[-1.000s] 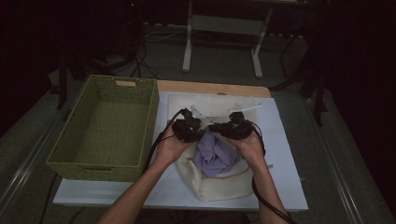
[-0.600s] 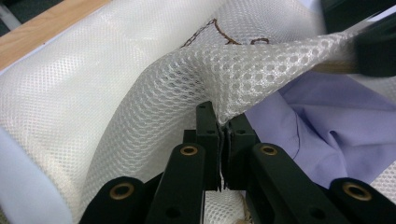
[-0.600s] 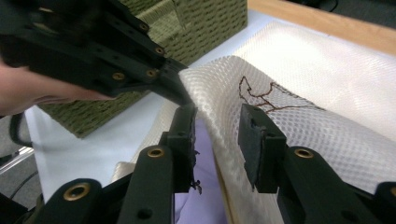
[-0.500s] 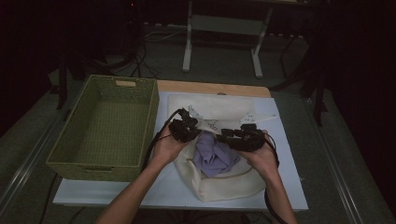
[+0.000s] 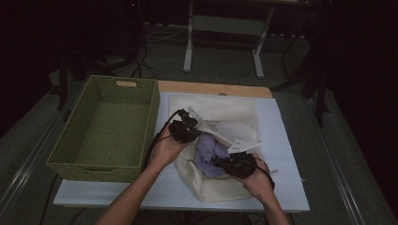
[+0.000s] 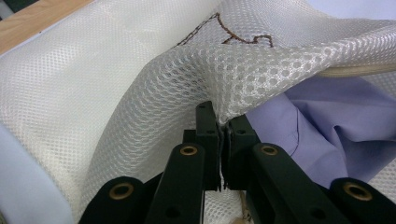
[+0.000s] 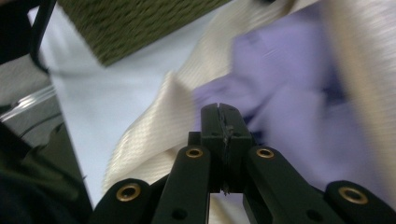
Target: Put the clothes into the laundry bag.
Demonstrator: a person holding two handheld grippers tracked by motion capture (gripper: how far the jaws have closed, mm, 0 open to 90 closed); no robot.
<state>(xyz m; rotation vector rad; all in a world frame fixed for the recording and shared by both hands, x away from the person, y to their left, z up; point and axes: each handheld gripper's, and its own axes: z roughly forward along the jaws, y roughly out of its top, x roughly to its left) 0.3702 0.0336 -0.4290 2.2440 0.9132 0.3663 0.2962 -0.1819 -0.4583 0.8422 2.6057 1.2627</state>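
Holding a white mesh laundry bag point(image 5: 220, 136) near the middle of the desk point(image 5: 281, 140), with a lilac shirt point(image 5: 209, 152) sitting in its open mouth. Left gripper point(image 5: 184, 130): fingers clenched on a fold of the bag's mesh rim, seen clearly in the left gripper view point(image 6: 218, 122), the netting bunched and lifted above the shirt point(image 6: 327, 126). Right gripper point(image 5: 238, 164): fingers closed together in the right gripper view point(image 7: 223, 122); that view is blurred, so whether cloth is pinched between them cannot be told. The shirt point(image 7: 280, 93) and cream bag fabric point(image 7: 154, 130) lie just beyond the tips.

Change from a second ago: both grippers were then side by side at the bag's far rim. The right gripper has since swung down towards the near edge of the desk and now sits at the right side of the bag's near end. The left gripper has stayed close to its earlier place. The bag mouth is pulled wider and more of the shirt shows.

Green woven basket point(image 5: 108, 126) unmoved along the desk's left edge.
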